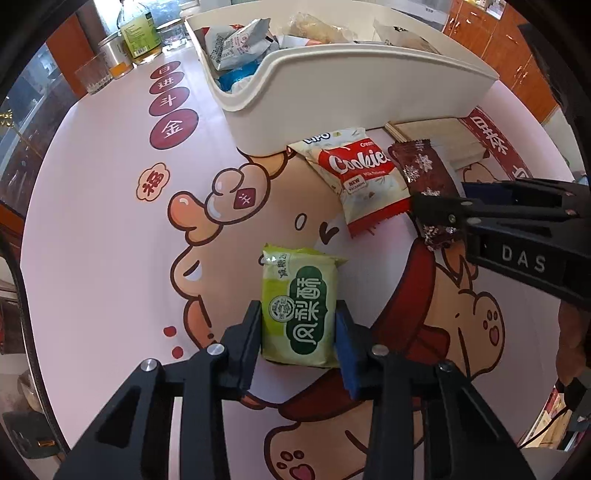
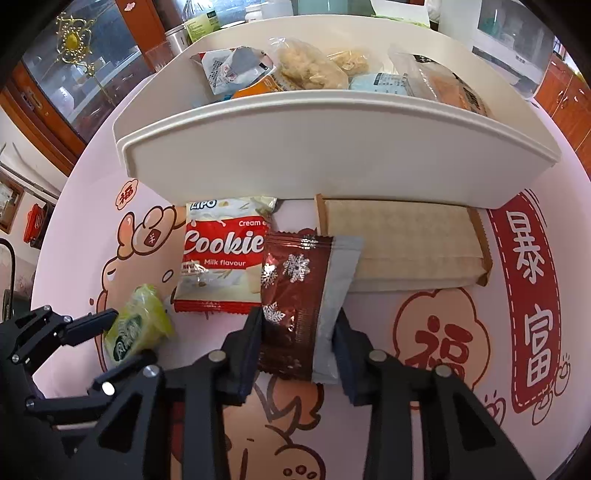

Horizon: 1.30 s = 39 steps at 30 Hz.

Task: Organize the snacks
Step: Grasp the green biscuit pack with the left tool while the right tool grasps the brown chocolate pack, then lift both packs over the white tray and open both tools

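**Green and maroon packets clamped before the white bin**

Pink printed bench (image 1: 92, 221) under everything. Left of the white bin (image 2: 314, 162): a glass (image 1: 94, 75) and a green-labelled bottle (image 1: 139, 31). Nearer than the bin, at the left, left claw (image 1: 298, 332) closed on the green pastry packet (image 1: 299, 306). Just before the bin's front wall, red-and-white Cookies packet (image 2: 221, 254), flat on the bench. Right of that, right claw (image 2: 299, 343) gripping the maroon snowflake packet (image 2: 291, 295). Against the bin's front wall, further right, beige paper package (image 2: 402, 243). Inside the bin, several packets piled.
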Available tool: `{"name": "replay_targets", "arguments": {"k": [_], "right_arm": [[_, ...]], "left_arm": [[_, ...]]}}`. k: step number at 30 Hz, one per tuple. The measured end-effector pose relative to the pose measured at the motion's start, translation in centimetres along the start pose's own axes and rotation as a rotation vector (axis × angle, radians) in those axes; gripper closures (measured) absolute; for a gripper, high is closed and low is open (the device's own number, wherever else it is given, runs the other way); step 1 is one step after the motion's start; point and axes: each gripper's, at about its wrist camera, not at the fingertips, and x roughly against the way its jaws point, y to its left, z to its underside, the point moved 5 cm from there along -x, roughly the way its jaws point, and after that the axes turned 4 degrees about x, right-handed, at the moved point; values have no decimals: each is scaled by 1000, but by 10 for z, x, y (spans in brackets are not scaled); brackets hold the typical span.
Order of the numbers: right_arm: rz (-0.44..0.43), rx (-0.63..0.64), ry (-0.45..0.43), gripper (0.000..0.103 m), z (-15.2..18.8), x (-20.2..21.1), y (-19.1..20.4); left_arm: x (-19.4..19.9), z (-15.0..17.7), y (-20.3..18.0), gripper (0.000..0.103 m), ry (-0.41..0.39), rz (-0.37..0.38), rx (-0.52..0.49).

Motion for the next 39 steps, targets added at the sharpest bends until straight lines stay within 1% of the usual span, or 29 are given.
{"name": "replay_targets", "arguments": {"k": [4, 7, 14, 18, 21, 24, 28, 34, 39], "right_arm": [[21, 27, -22, 68, 6, 8, 8], [25, 48, -45, 68, 10, 21, 4], [13, 73, -89, 68, 14, 46, 6], [2, 90, -114, 68, 19, 63, 0], [-6, 99, -131, 68, 18, 76, -6], [-14, 106, -148, 68, 10, 87, -16], [-9, 125, -193, 68, -6, 110, -30], [7, 151, -303, 68, -47, 158, -56], [0, 133, -382, 68, -88, 197, -77]], "left_arm": [[4, 5, -4, 67, -3, -2, 11], [10, 8, -9, 68, -13, -3, 31], [41, 8, -14, 68, -68, -2, 91], [65, -4, -16, 68, -114, -14, 119], [82, -18, -23, 67, -150, -37, 136], [99, -38, -33, 67, -185, -69, 143], [124, -70, -42, 67, -256, -145, 117], [170, -116, -52, 67, -364, -222, 87], [201, -147, -50, 67, -443, -279, 87]]}}
